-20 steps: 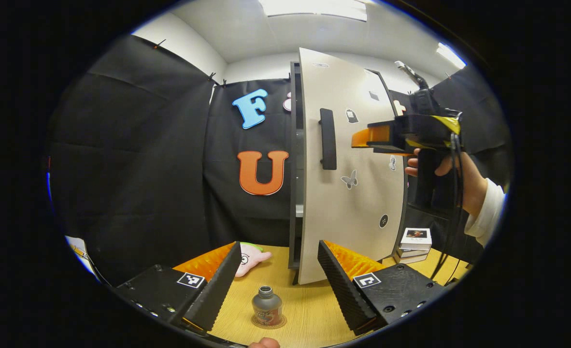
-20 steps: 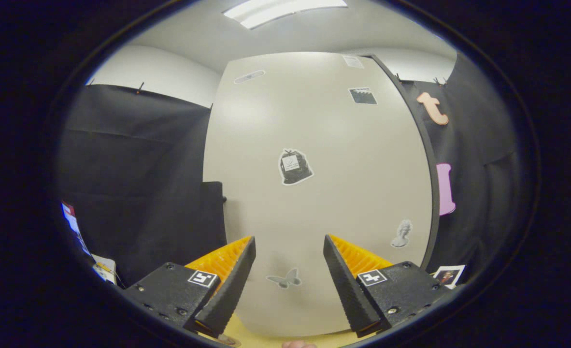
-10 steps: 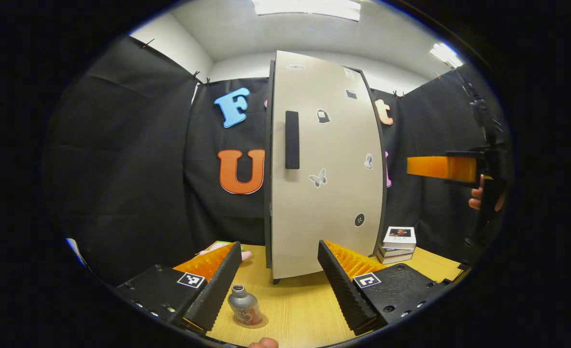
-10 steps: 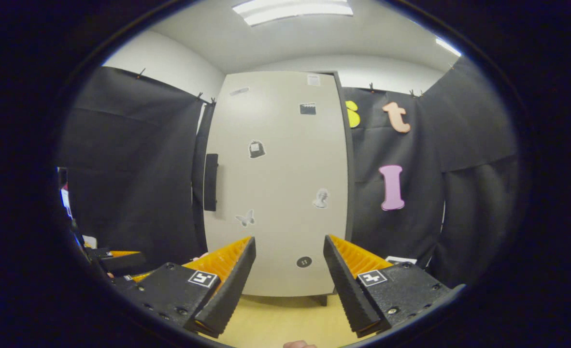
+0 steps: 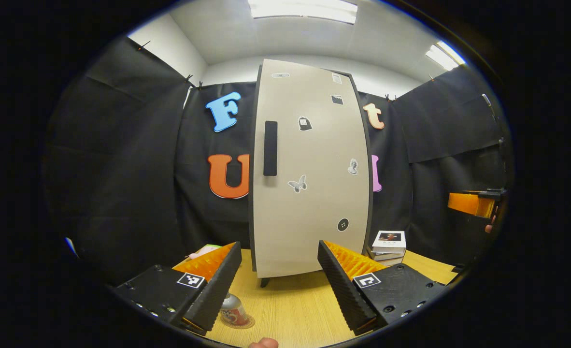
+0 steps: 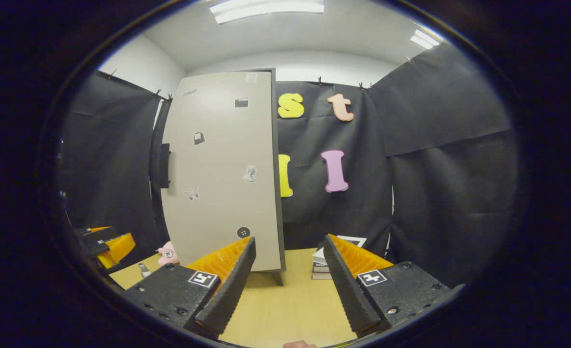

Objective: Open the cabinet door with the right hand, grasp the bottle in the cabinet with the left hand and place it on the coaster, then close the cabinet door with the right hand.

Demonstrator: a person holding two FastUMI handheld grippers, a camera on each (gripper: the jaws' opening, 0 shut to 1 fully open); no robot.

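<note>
Left gripper view: books (image 5: pixel 388 243) beside the shut cabinet door (image 5: pixel 309 169); bottle (image 5: pixel 232 311) on coaster (image 5: pixel 243 323); both tongs released.

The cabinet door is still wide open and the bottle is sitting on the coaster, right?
Not quite. The cabinet door is shut, as the left gripper view shows. The bottle does sit on the coaster, beside the left tongs.

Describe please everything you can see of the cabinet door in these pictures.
The cabinet door is a tall, flat, pale beige panel with a matte look and a dark frame around it. It is shut. A black vertical handle sits near its left edge, and small stickers, one a butterfly, dot its face. It stands upright at the back of the wooden table. Neither gripper touches it.
</note>
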